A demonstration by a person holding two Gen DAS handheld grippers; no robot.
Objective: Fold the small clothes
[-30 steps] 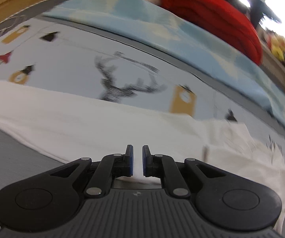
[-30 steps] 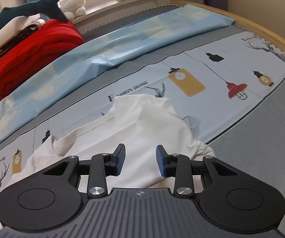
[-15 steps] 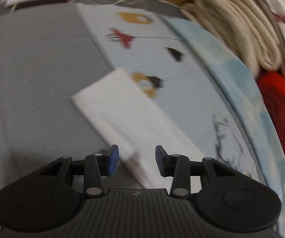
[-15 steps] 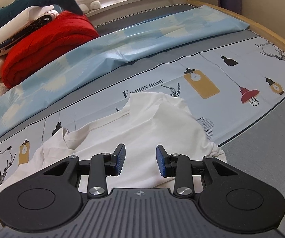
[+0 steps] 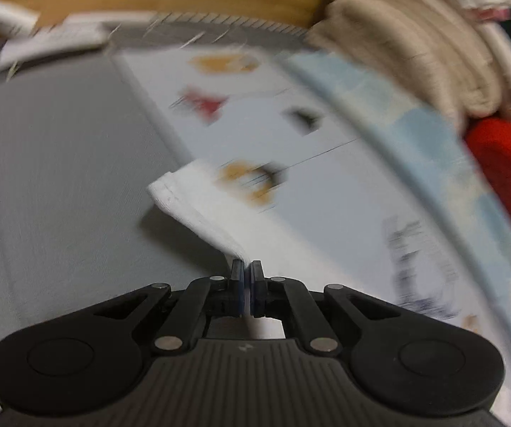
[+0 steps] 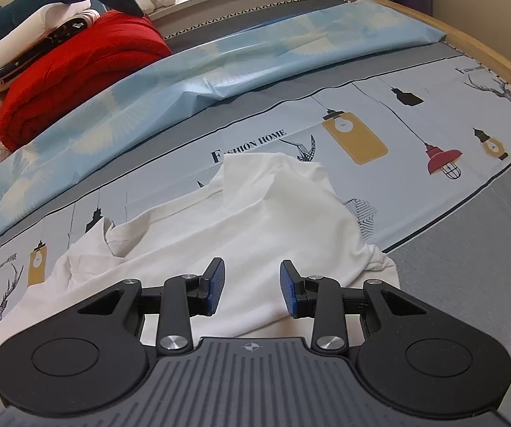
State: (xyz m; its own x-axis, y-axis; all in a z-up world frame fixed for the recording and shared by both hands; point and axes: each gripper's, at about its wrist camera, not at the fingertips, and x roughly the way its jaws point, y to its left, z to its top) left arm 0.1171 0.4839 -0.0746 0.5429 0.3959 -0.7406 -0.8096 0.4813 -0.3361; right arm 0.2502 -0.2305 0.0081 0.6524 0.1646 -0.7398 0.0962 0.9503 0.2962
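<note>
Left claw clamped on shirt hem; right claw apart above shirt. Lift hem evenly; keep 1 straight fold line on bed.

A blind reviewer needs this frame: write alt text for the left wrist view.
The left tool, shut on the edge of a white garment, holds it just above a grey bedspread with printed lamps. The picture is motion-blurred; folded cream blankets and a red one lie at the far right.
</note>
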